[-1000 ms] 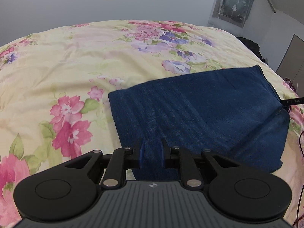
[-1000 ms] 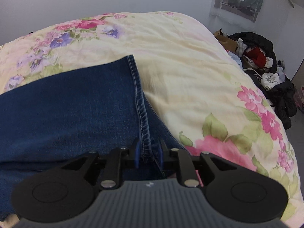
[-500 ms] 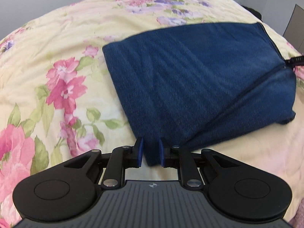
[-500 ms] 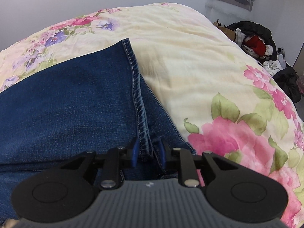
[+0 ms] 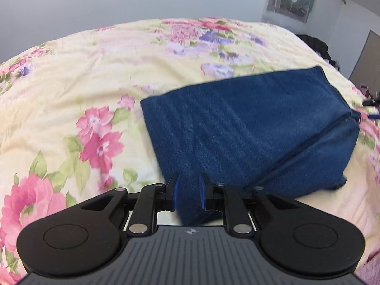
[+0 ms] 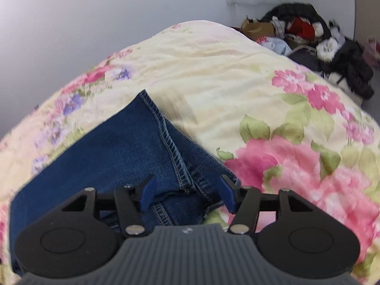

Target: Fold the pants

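On the flower-print bed (image 5: 71, 76), the folded blue pants (image 5: 249, 128) lie flat toward its right side. The left gripper (image 5: 188, 192) pinches the near folded corner; the right gripper (image 6: 186, 193) is opening over the hems, denim between its jaws apparently untouched, though blur clouds it. Best now: let the corners settle squarely, release without dragging the layers askew.

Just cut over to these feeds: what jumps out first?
Folded blue jeans lie on a flowery bedspread. The left gripper pinches their near edge, while the right gripper has its jaws opening over the hem corner. A heap of clothes sits beyond the bed, top right in the right view.
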Available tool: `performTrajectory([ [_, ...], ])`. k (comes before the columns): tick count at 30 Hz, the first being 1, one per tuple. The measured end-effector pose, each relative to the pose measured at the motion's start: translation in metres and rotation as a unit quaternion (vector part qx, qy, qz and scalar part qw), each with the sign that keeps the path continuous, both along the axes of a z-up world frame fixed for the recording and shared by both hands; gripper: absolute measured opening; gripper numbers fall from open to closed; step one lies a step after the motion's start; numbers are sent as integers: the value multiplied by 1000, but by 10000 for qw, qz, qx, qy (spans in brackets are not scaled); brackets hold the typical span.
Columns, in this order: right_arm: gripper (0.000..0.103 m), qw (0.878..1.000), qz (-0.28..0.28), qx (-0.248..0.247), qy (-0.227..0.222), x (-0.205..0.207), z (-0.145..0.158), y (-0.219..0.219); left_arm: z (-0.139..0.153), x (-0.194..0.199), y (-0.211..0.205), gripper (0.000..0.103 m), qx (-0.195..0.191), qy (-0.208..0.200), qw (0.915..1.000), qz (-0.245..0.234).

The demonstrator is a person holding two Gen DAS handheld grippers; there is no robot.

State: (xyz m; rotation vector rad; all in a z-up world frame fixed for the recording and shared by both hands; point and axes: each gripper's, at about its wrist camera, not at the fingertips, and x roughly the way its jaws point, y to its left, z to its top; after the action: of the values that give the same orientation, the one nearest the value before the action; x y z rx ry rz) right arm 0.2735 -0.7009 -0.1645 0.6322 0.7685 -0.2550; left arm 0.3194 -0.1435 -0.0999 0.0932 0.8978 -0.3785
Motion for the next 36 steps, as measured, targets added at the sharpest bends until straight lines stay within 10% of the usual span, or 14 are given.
performTrajectory([
  [5, 67, 9902, -398, 1329, -163, -22, -30, -20, 0, 18, -27, 21, -420, 2, 9991, 111],
  [15, 63, 9611, -805, 2478, -919, 7, -97, -24, -16, 57, -90, 21, -408, 42, 9991, -77],
  [20, 30, 9546, -798, 2670, -1050, 11, -105, -27, -22, 77, -113, 21, -488, -24, 9987, -162],
  [36, 18, 9871, 333, 1138, -1080, 21, -13, -10, -63, 161, -186, 24, -582, -25, 9983, 78],
])
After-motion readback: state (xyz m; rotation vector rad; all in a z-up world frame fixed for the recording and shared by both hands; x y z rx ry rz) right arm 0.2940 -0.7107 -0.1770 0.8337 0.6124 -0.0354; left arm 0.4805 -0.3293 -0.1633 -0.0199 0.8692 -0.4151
